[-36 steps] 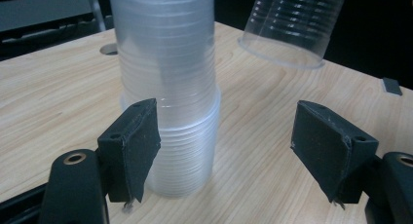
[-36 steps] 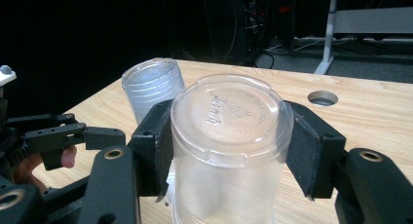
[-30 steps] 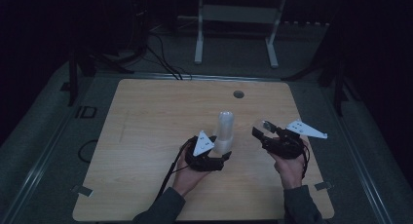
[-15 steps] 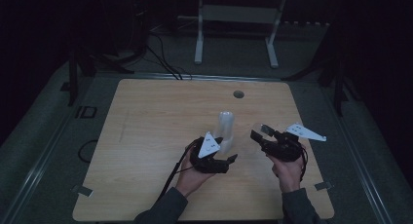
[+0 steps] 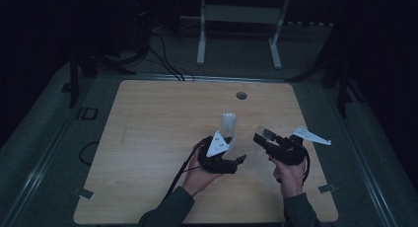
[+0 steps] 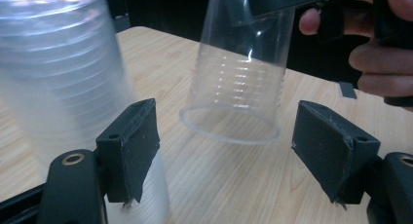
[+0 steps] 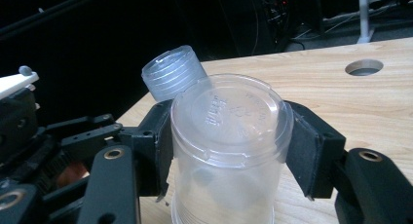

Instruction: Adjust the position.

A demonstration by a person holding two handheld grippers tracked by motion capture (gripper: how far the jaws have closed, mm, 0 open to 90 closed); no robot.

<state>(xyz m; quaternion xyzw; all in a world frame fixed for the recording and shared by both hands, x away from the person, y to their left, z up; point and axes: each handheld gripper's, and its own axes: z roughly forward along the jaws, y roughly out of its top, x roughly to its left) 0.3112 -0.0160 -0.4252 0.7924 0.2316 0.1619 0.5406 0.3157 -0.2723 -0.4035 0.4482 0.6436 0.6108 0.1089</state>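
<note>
The right gripper (image 7: 229, 151) had its jaws pinching a single clear cup (image 7: 229, 136) upside down, pads pressed on both sides of the wall near the base; in the high view that gripper (image 5: 268, 138) sat at the lower right of the bench (image 5: 148, 128), with the cup hard to make out in the dim light. The grip near the closed end probably left the open rim free, a sensible hold for pulling one cup clear of the others. The left gripper (image 6: 224, 156) had its jaws spread, and they had just been opening; nothing was pinched between them. In the left gripper view the stack (image 6: 58, 73) of nested cups stood blurred at the upper left, outside the left pad and apparently leaning, which fits a stack just let go. The single cup (image 6: 238, 73) hung in the upper middle of that view, mouth down, above the wood. In the high view the stack (image 5: 228, 124) rose just above the left gripper (image 5: 231, 160), near the middle of the bench. In the right gripper view it (image 7: 173, 78) tilted behind the held cup. The two were apart, so the separation looked done.
</note>
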